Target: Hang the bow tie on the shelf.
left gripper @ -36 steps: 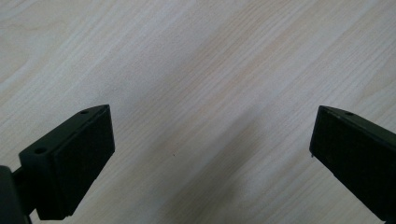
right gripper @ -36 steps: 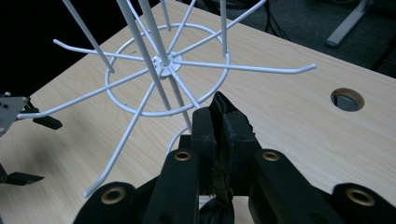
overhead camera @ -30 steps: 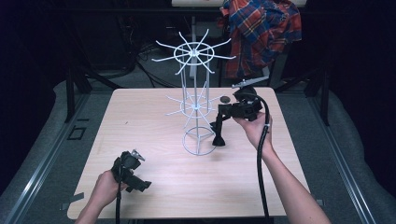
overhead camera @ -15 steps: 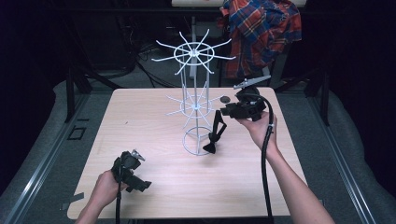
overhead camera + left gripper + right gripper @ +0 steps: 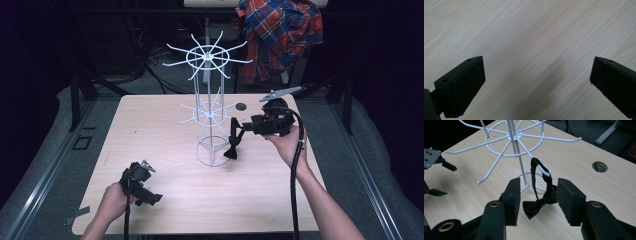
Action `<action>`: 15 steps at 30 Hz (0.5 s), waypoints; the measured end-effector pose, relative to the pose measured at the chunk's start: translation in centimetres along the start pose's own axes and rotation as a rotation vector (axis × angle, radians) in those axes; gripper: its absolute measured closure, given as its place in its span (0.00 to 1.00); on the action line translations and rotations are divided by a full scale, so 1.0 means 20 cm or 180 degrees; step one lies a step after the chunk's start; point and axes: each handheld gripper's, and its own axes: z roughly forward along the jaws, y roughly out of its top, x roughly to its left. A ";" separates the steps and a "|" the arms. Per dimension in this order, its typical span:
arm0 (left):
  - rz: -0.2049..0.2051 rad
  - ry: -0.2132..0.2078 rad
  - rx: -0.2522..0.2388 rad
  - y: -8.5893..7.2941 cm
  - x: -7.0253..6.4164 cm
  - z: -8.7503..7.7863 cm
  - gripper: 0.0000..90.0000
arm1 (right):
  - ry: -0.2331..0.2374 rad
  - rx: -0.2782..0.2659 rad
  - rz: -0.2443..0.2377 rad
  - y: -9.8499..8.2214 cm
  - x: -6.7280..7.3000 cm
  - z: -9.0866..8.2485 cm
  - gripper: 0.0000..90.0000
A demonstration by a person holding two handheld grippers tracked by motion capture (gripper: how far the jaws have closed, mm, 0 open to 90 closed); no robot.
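Between the fingers (image 5: 537, 197) of our right gripper (image 5: 235, 136) hangs a black fabric bow tie (image 5: 534, 207). Its strap is looped over a prong of the white wire spinner rack (image 5: 511, 147). The pads have just been opening and stand clear of the cloth on the left; on the right it lies just beside the pad, and we cannot tell whether they touch. The right gripper view shows this loop over the prong tip; in the high view the tie (image 5: 231, 150) is a small dark shape beside the rack's base ring. Our right hand (image 5: 282, 142) holds its gripper level, pointing at the rack (image 5: 207, 112). The left gripper (image 5: 150, 197) lies low over the pale wooden worktop (image 5: 150, 125) near its front edge, its fingers (image 5: 466, 85) spread wide with bare wood between them.
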 end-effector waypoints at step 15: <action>0.0000 0.0010 -0.0002 0.00 0.00 0.00 0.00 | -0.0112 -0.0020 0.0112 -0.19 -0.04 -0.09 0.24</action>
